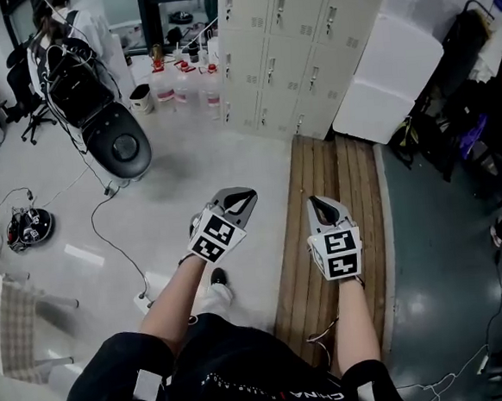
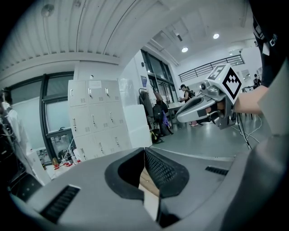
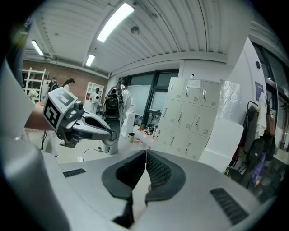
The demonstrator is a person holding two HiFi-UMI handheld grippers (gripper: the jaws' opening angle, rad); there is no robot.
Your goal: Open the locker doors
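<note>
- Nearest, the left forearm (image 1: pixel 177 301) and right forearm (image 1: pixel 355 317) reach forward from the body, bare, side by side, each ending behind its gripper's marker cube and well short of the lockers (image 1: pixel 294 27).
- The left forearm slants inward, so the left gripper (image 1: pixel 249 193) tilts on its side, its nose aimed at the lockers' lower left corner. Its jaws are closed tip to tip with nothing between them.
- The right forearm runs straight ahead. The right gripper (image 1: pixel 313 201) is level and points at the lockers' foot, jaws likewise pressed together and empty.
- The grippers are close to each other but apart, neither touching anything.
- Under the right gripper, a wooden platform (image 1: pixel 339 167) runs up to the lockers' base; the left gripper hangs over pale floor (image 1: pixel 172 193) on the lockers' left side.
- Further on, left of the lockers, a black seat (image 1: pixel 118 138) stands on the floor, with bottles (image 1: pixel 185 79) just beside the lockers' left edge.
- Farthest, the lockers stand upright in rows, every visible door (image 1: pixel 268 68) shut flat with its handle in place; a white block (image 1: pixel 388 72) leans against the lockers' right side.
</note>
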